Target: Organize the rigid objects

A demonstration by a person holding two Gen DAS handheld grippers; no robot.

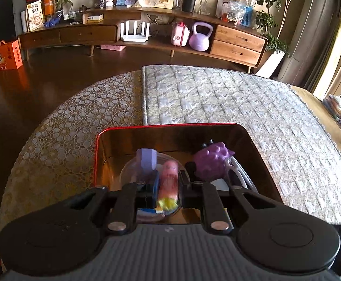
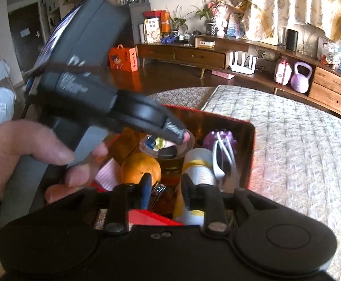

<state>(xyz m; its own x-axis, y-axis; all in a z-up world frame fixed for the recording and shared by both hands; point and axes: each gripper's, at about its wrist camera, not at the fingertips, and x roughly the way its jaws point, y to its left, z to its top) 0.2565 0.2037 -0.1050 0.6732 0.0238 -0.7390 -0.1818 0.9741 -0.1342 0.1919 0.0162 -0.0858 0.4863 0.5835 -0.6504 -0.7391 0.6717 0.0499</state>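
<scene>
A red box (image 1: 170,125) with a shiny inside sits on the bed. My left gripper (image 1: 168,182) is shut on a pink toy figure (image 1: 169,178) with a yellow base, over a clear round dish (image 1: 128,171) inside the box. A lilac block (image 1: 147,161) and a purple spiky ball (image 1: 211,161) lie beside it. In the right wrist view a hand (image 2: 29,145) holds the left gripper (image 2: 179,138) over the red box (image 2: 252,154). My right gripper (image 2: 166,182) stands open at the box's near edge, above a small metal item (image 2: 158,190), between an orange (image 2: 140,168) and a white-and-yellow tube (image 2: 198,166).
White glasses and a cable (image 2: 222,161) lie by the box's right wall. The grey quilted bedcover (image 1: 240,107) stretches right of and behind the box. A wooden cabinet (image 1: 238,42) holds a lilac kettlebell (image 1: 200,37) and a router (image 1: 134,32). An orange carton (image 1: 5,56) stands on the floor.
</scene>
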